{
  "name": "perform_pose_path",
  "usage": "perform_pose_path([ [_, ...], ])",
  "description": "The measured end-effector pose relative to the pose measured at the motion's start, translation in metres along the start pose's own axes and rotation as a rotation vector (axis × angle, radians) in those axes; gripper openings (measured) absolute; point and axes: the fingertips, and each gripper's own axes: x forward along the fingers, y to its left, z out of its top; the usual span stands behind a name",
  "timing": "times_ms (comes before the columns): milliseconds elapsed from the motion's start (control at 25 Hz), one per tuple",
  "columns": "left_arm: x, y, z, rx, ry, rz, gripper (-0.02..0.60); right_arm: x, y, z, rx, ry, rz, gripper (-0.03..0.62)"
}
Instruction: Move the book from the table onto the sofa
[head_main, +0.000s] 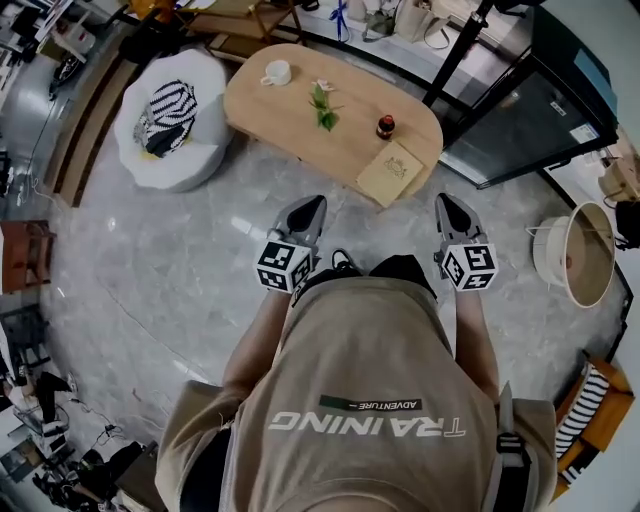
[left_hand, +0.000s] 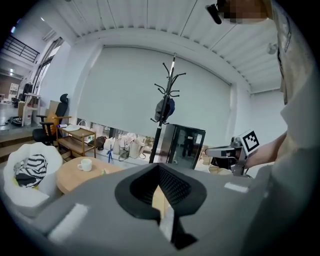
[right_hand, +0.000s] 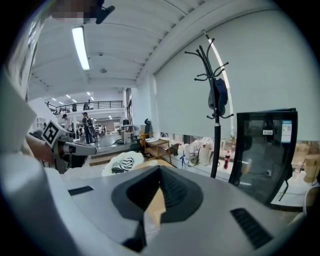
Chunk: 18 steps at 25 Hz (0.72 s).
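The tan book (head_main: 393, 172) lies on the near right end of the oval wooden table (head_main: 290, 120), partly over its edge. To the table's left stands the white round sofa (head_main: 180, 172), with a striped cushion (head_main: 172, 112) on it. I hold both grippers out over the floor, short of the table. My left gripper (head_main: 312, 206) is shut and empty, and so is my right gripper (head_main: 447, 204), which points toward the book. In the left gripper view the shut jaws (left_hand: 159, 167) face the table (left_hand: 67, 180) and the sofa (left_hand: 27, 172). The right gripper view shows its shut jaws (right_hand: 160, 170).
On the table stand a white cup (head_main: 276, 72), a small plant (head_main: 322, 105) and a dark bottle (head_main: 385, 127). A black coat stand (head_main: 455, 55) and a dark glass cabinet (head_main: 530, 125) are behind the table at the right. A round white basket (head_main: 580, 255) sits on the floor at the right.
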Motion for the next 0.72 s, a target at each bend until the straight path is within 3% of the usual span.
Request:
perform_pose_path([
  [400, 0.034, 0.030, 0.000, -0.043, 0.018, 0.004, 0.006, 0.038, -0.004, 0.009, -0.021, 0.040, 0.024, 0.005],
  [600, 0.055, 0.035, 0.005, -0.046, 0.041, 0.010, 0.006, 0.067, -0.023, -0.002, 0.001, 0.079, 0.052, 0.005],
  [720, 0.075, 0.043, 0.015, -0.056, 0.050, 0.021, 0.006, 0.090, -0.041, 0.013, -0.035, 0.064, 0.066, 0.005],
])
